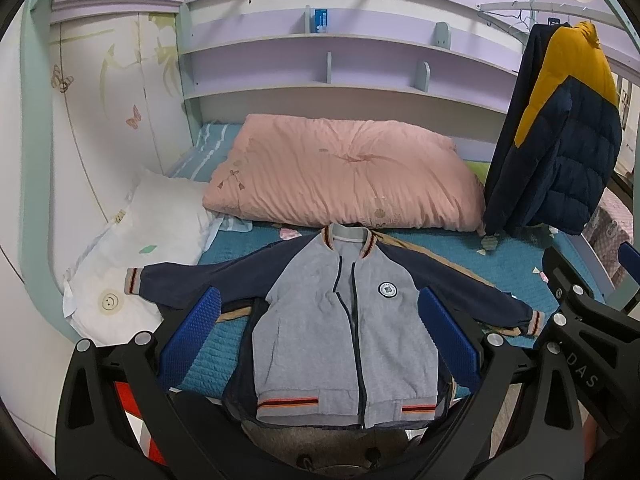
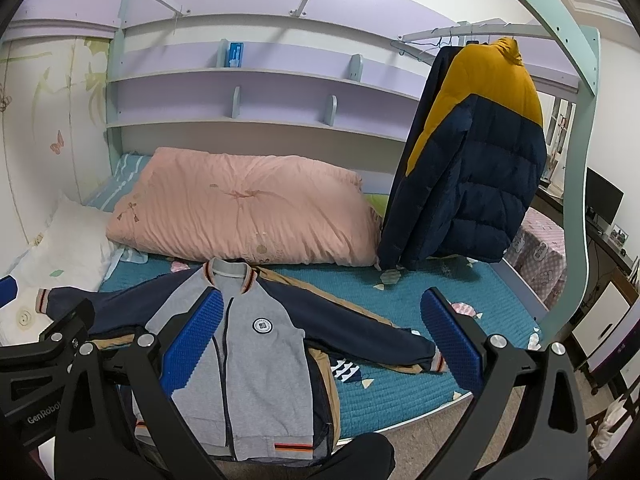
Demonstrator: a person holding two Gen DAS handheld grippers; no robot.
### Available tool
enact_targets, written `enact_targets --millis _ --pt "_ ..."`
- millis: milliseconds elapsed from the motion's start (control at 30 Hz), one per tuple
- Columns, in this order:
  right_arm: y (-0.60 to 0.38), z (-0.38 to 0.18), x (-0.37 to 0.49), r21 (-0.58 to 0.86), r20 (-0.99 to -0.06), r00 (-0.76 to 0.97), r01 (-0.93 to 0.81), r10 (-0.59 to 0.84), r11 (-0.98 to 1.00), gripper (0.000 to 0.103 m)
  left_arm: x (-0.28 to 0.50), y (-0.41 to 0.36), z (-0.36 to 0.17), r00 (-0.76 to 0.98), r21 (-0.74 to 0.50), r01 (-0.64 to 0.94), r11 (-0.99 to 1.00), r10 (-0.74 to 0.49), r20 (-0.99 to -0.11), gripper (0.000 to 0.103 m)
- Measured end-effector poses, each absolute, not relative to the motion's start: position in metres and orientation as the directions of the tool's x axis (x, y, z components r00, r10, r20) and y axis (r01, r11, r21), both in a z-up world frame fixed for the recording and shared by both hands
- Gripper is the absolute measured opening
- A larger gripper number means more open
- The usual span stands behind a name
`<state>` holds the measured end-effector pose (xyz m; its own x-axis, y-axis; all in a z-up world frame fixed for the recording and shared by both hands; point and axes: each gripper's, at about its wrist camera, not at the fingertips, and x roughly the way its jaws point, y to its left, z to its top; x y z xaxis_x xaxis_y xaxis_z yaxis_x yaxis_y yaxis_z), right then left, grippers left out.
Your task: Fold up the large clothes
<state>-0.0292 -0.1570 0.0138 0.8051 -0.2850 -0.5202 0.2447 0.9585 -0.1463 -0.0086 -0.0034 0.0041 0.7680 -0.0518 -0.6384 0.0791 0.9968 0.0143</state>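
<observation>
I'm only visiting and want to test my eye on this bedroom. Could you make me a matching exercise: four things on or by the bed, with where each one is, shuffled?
Things:
1. grey and navy jacket
2. pink quilt
3. white pillow
4. yellow and navy puffer coat

Places:
A. hanging from a rail at the bed's right end
B. spread flat at the near edge of the bed
C. against the wall on the left
D. bunched at the back, under the shelves

Pairs: 1-B, 2-D, 3-C, 4-A
</observation>
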Motion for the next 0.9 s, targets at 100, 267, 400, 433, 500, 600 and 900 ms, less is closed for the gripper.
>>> enact_targets --millis 100,267,400,433,500,600,900 --pt "-0.154 0.009 -0.021 -0.150 -0.531 0.797 0.244 -0.286 0.958 0.096 0.001 0.001 0.001 0.756 0.008 0.080 0.997 -0.055 -0.653 0.098" --pt "-0.143 0.000 -0.001 -0.172 -0.551 0.785 0.226 -0.283 0.959 0.096 0.021 0.012 -0.009 0.740 0.004 0.077 0.997 -0.054 -0.670 0.098" --pt "-0.126 -0.012 0.024 -0.183 -0.581 0.772 0.186 -0.259 0.965 0.096 0.042 0.030 -0.022 0.718 -0.007 0.052 0.999 -0.042 -0.695 0.098" --pt "-0.121 -0.015 0.031 -0.186 -0.589 0.768 0.175 -0.252 0.967 0.096 0.048 0.035 -0.026 0.709 -0.010 0.042 0.999 -0.036 -0.704 0.098" --pt "-0.111 -0.022 0.045 -0.188 -0.604 0.762 0.152 -0.236 0.970 0.096 0.060 0.050 -0.034 0.694 -0.019 0.015 1.000 -0.024 -0.719 0.098" --pt "-0.092 -0.036 0.065 -0.185 -0.643 0.738 0.110 -0.205 0.977 0.096 0.077 0.072 -0.046 0.675 -0.028 -0.031 0.999 0.000 -0.738 0.098" --pt "-0.040 -0.076 0.123 -0.181 -0.716 0.682 0.023 -0.148 0.983 0.096 0.120 0.138 -0.086 0.607 -0.016 -0.143 0.990 0.075 -0.791 0.098"
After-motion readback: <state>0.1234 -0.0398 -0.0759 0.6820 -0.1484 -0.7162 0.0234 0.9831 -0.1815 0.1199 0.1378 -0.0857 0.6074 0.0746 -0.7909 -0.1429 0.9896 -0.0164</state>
